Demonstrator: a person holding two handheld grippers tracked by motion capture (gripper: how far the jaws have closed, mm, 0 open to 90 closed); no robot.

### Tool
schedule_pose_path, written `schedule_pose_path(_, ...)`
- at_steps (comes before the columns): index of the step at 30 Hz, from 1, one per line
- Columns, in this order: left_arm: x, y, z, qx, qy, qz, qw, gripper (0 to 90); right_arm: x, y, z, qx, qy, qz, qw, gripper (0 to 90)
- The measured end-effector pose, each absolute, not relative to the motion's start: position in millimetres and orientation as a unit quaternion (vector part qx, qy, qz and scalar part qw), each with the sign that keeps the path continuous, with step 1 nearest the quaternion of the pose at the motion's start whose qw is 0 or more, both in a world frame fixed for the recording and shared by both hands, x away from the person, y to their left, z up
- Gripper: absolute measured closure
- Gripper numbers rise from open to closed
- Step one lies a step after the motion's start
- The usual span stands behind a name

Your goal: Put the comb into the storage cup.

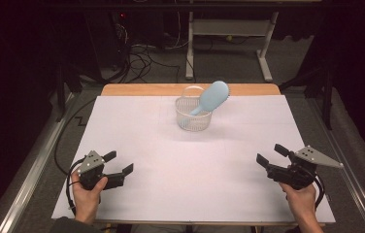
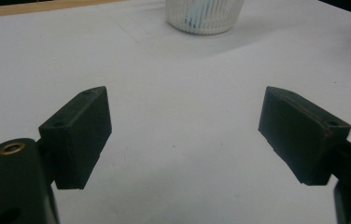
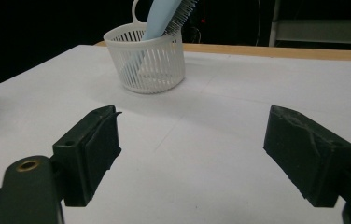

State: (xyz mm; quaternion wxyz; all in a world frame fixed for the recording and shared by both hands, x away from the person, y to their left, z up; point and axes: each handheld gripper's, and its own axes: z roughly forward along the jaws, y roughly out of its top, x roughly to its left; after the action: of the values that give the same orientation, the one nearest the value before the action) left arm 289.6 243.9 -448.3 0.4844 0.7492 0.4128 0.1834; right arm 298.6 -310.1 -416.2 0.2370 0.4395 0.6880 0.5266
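Toward the far middle of the table, the brush stands handle-down, propped by the basket; left claw and right claw gape wide, holding nothing, well apart from it.

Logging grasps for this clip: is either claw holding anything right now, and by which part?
Nothing is held. The left claw and right claw are both open and empty, well short of the blue hairbrush standing in the white basket.

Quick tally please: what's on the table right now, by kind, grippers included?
White slatted basket: 1
Light blue hairbrush, standing handle-down in the basket: 1
Grippers, both open and apart from the basket: 2, left gripper and right gripper
Total: 4
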Motion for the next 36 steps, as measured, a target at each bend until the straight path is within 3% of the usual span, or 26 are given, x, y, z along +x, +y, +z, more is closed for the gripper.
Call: schedule_pose_path(36,289.4,244.3,-445.8,0.75,0.413,0.188,0.482,18.1,289.1,-326.9,-432.6,0.463,0.682,0.509,0.25,19.3)
